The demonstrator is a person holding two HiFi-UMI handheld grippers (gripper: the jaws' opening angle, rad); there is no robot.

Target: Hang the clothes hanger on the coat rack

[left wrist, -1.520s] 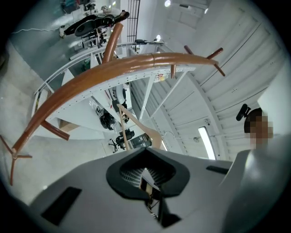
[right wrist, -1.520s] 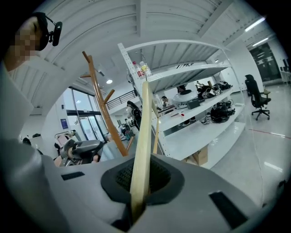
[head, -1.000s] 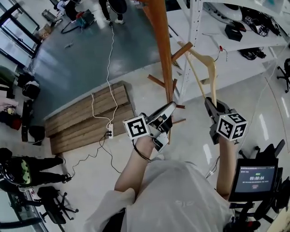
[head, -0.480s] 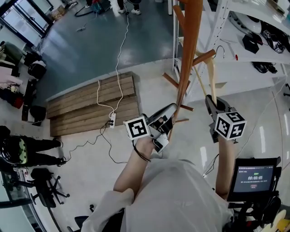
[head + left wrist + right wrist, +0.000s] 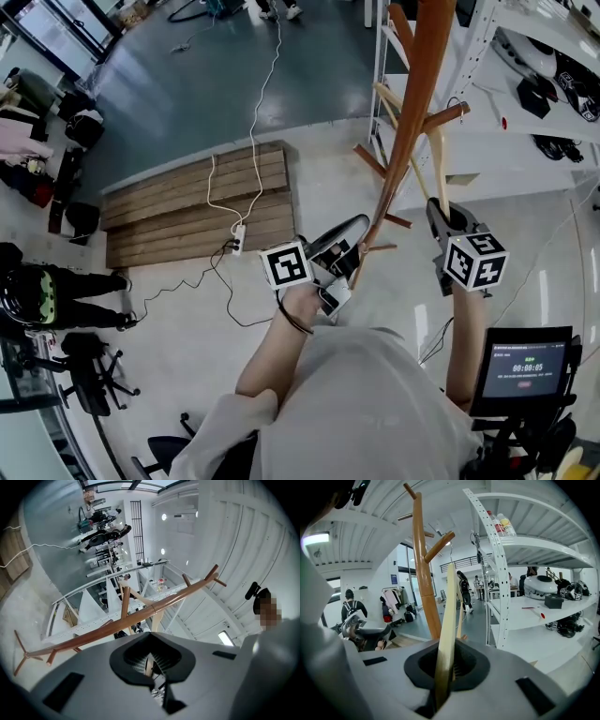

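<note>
Two bottles (image 5: 494, 523) on white shelf (image 5: 543, 543), right hand-held gripper (image 5: 443, 677) clamping hanger (image 5: 450, 602)

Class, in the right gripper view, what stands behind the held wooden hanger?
Behind the hanger stand the brown coat rack and white shelving. Its lower end is hidden inside the right gripper.
</note>
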